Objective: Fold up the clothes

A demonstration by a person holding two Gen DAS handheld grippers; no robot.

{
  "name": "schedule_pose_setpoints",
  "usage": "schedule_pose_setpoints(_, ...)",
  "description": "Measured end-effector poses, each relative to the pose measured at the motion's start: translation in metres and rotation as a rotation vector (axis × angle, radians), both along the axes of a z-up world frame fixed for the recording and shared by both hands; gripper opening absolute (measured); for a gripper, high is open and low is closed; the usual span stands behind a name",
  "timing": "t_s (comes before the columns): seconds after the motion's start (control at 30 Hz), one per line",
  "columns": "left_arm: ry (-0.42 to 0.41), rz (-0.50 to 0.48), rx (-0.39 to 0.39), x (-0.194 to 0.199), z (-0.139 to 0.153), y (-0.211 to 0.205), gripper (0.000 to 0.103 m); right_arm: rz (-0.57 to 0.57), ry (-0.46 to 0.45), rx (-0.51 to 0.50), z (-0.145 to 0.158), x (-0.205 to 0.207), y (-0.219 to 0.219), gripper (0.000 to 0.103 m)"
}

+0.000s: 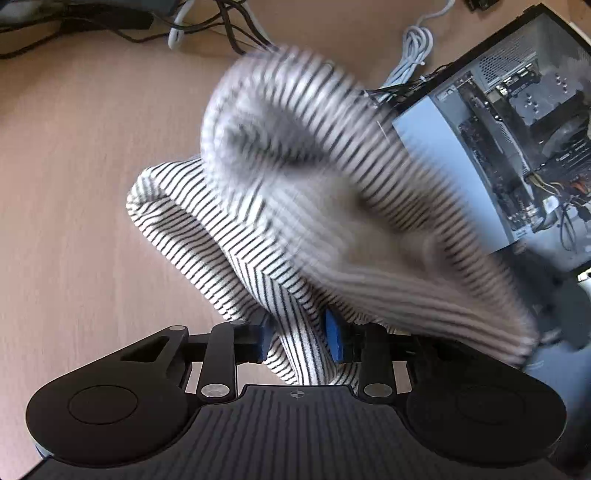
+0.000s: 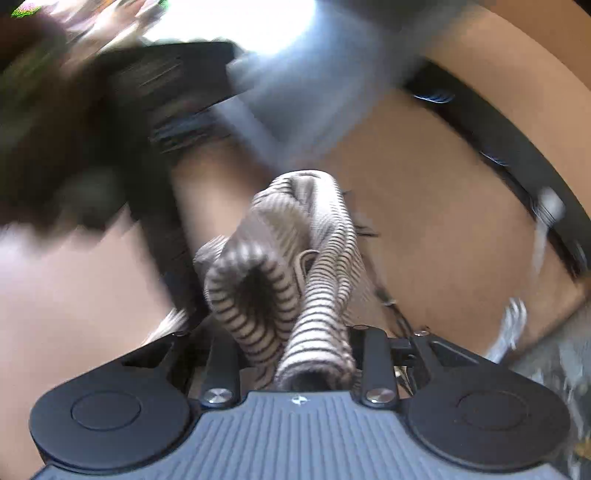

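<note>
1. Striped black-and-white knit garment (image 1: pixel 295 206) is hanging bunched from both tools, lifted above the wooden surface (image 1: pixel 74 184).
2. Left hand-held gripper (image 1: pixel 297 336) is clamping a gathered fold of the garment between its blue pads (image 1: pixel 334 339); cloth is spilling forward and right over the far finger.
3. Right hand-held gripper (image 2: pixel 295 354) is gripping the garment (image 2: pixel 295 258) too; rolled striped cloth is filling the gap between its fingers, and the pads themselves are hidden by fabric.
4. Left wrist view only: an open computer case (image 1: pixel 517 140) is lying at the right on the surface, side panel off. Inside it boards, a metal drive cage and coloured wires are showing.
5. Left wrist view only: a bundled white cable (image 1: pixel 413 55) is lying just beside the case, and dark cables (image 1: pixel 229 26) are running along the top edge.
6. Right wrist view only: the garment is appearing as two twisted rolls, one with an open tube-like end. The background is motion-blurred; a dark curved band (image 2: pixel 517 147) and a dark blurred mass (image 2: pixel 74 147) are showing, but what they are cannot be told.
7. Upper part of the garment is blurring in the left wrist view as well.
</note>
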State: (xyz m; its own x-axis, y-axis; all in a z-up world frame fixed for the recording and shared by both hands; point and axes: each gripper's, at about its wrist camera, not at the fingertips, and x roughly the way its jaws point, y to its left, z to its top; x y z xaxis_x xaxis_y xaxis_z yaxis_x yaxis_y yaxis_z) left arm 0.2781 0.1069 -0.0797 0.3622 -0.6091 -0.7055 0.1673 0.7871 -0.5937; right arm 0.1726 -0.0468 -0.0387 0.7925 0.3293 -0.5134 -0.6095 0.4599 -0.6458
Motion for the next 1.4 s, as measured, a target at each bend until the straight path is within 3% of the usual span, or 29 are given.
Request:
schedule_pose_setpoints(0.1,-0.003,0.024,-0.03,-0.013,0.01,0.019,0.039,-0.023,-0.008,-0.099,-0.023,-0.003,0.009,0.031)
schedule_pose_setpoints(0.13,-0.008,0.036,-0.041,-0.018,0.015,0.027,0.047,-0.027,-0.013,-0.105,-0.026,-0.005,0.013,0.032)
schedule_pose_setpoints(0.2,-0.017,0.06,-0.063,-0.027,0.025,0.042,0.052,-0.031,-0.016,-0.116,-0.028,-0.007,0.023,0.033)
schedule_pose_setpoints(0.27,-0.028,0.089,-0.098,-0.031,0.034,0.051,0.061,-0.034,0.001,-0.117,-0.027,-0.007,0.033,0.041)
schedule_pose_setpoints(0.3,-0.034,0.104,-0.122,-0.031,0.038,0.053,0.07,-0.036,0.01,-0.114,-0.026,-0.007,0.035,0.041)
schedule_pose_setpoints(0.37,-0.044,0.11,-0.123,-0.025,0.041,0.042,0.072,-0.043,0.029,-0.103,-0.023,-0.007,0.039,0.045)
schedule_pose_setpoints(0.4,-0.049,0.105,-0.106,-0.022,0.041,0.034,0.071,-0.046,0.04,-0.1,-0.021,-0.008,0.039,0.047)
schedule_pose_setpoints(0.47,-0.084,0.072,0.004,-0.017,0.041,0.016,0.064,-0.062,0.085,-0.078,-0.012,-0.011,0.033,0.055)
schedule_pose_setpoints(0.53,-0.134,0.04,0.16,-0.017,0.035,0.006,0.06,-0.084,0.147,-0.027,0.002,-0.015,0.024,0.062)
schedule_pose_setpoints(0.6,-0.143,0.025,0.205,-0.018,0.024,0.009,0.061,-0.118,0.237,0.07,0.02,-0.022,0.01,0.062)
schedule_pose_setpoints(0.7,-0.128,0.029,0.188,-0.019,0.018,0.015,0.062,-0.198,0.296,0.234,0.043,-0.029,-0.008,0.059)
schedule_pose_setpoints(0.77,-0.13,0.028,0.184,-0.02,0.015,0.016,0.062,-0.265,0.311,0.288,0.044,-0.021,-0.015,0.049)
schedule_pose_setpoints(0.8,-0.132,0.025,0.186,-0.02,0.015,0.016,0.063,-0.3,0.317,0.309,0.044,-0.016,-0.019,0.048)
schedule_pose_setpoints(0.9,-0.14,0.016,0.192,-0.021,0.015,0.016,0.064,-0.309,0.292,0.246,0.027,-0.015,-0.004,0.043)
schedule_pose_setpoints(1.0,-0.148,0.007,0.197,-0.022,0.015,0.016,0.065,-0.305,0.276,0.264,0.028,-0.008,0.004,0.02)
schedule_pose_setpoints(1.03,-0.151,0.004,0.199,-0.023,0.015,0.016,0.065,-0.329,0.304,0.316,0.035,0.0,-0.001,0.015)
schedule_pose_setpoints(1.13,-0.158,-0.005,0.205,-0.024,0.015,0.015,0.064,-0.343,0.446,0.565,0.07,0.023,-0.012,0.013)
schedule_pose_setpoints(1.17,-0.161,-0.008,0.206,-0.024,0.015,0.015,0.064,-0.33,0.481,0.604,0.077,0.023,-0.012,0.013)
schedule_pose_setpoints(1.3,-0.164,-0.011,0.192,-0.028,0.016,0.022,0.063,-0.343,0.697,0.705,0.056,0.036,-0.012,0.014)
schedule_pose_setpoints(1.4,-0.166,-0.014,0.182,-0.031,0.016,0.027,0.063,-0.395,0.88,0.885,0.037,0.053,-0.026,0.016)
